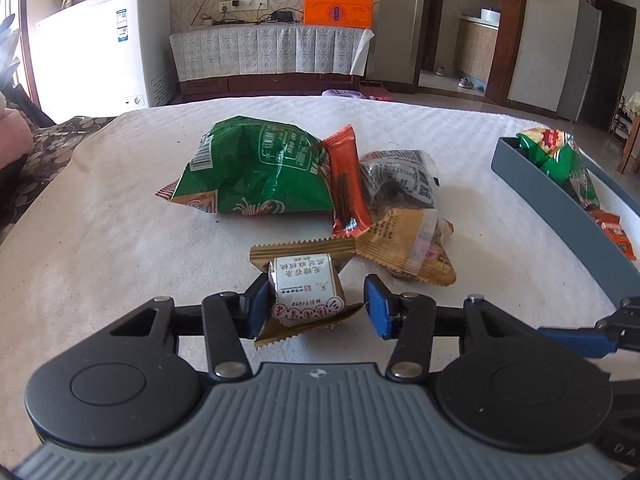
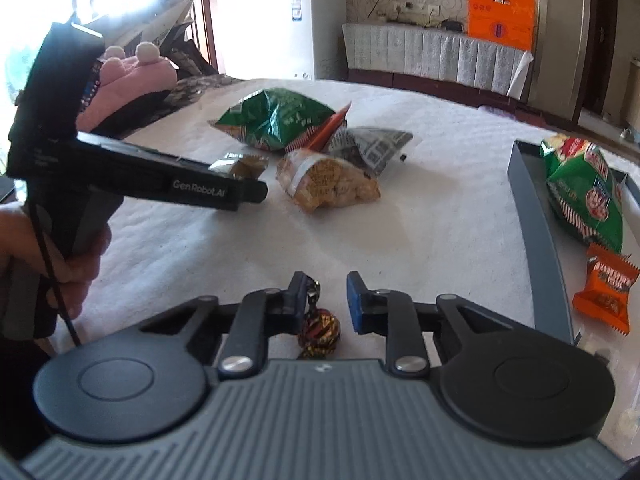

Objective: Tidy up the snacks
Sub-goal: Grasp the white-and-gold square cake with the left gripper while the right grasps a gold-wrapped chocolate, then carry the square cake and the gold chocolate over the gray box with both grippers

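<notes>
My left gripper (image 1: 318, 304) is shut on a small gold-wrapped cake (image 1: 308, 284) with a white label; it rests low on the white tablecloth (image 1: 120, 240). My right gripper (image 2: 325, 300) hovers over a dark red and gold twisted candy (image 2: 320, 330) lying between its narrow jaws. The candy's wrapper touches the left pad, and a thin gap shows at the right pad. Just beyond lies a pile: a green chip bag (image 1: 256, 168), an orange-red bar (image 1: 346, 184), a clear printed pack (image 1: 400, 180) and a gold pack (image 1: 404, 244).
A grey tray (image 2: 536, 216) at the right holds a green bag (image 2: 580, 192) and an orange packet (image 2: 604, 292). A person's hand (image 2: 80, 264) grips the left tool's handle. A pink plush (image 2: 132, 76) lies on the sofa at the left. A white freezer (image 1: 100, 48) stands behind.
</notes>
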`<state>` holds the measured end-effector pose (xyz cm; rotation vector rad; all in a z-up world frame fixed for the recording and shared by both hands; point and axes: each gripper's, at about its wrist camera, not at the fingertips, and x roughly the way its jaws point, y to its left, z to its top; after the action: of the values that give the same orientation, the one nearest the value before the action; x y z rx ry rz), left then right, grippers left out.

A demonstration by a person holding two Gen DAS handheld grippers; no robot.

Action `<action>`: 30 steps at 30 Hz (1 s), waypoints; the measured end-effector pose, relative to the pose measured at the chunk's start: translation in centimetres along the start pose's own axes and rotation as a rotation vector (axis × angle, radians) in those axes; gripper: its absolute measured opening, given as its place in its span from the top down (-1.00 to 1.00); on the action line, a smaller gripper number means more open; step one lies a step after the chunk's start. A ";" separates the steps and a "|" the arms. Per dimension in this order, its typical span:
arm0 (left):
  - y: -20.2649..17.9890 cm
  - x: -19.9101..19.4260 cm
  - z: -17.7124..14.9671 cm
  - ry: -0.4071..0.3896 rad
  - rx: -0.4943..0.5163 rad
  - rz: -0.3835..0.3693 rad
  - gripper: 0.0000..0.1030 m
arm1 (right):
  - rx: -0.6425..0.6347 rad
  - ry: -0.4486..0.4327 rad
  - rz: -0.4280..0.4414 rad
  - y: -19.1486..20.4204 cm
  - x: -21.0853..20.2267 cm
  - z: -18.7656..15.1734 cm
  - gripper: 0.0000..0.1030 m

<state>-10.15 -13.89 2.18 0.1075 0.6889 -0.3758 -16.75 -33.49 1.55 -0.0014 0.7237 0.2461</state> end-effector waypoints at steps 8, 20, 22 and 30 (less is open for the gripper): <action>0.2 0.2 -0.2 0.015 0.007 -0.006 -0.14 | -0.025 0.004 -0.022 0.6 -2.0 -0.6 0.08; 0.4 0.3 -0.3 0.021 -0.011 -0.007 -0.09 | -0.098 0.026 -0.026 1.1 -1.3 -0.7 0.49; 0.2 0.1 -0.2 0.014 -0.008 -0.003 -0.09 | -0.093 0.015 -0.023 1.0 -1.5 -0.6 0.49; -1.0 -1.3 0.6 -0.045 0.022 0.016 -0.09 | -0.032 -0.038 -0.011 0.1 -2.8 -0.1 0.49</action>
<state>-11.15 -14.56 3.49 0.1248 0.6391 -0.3692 -18.83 -34.01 3.31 -0.0308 0.6817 0.2465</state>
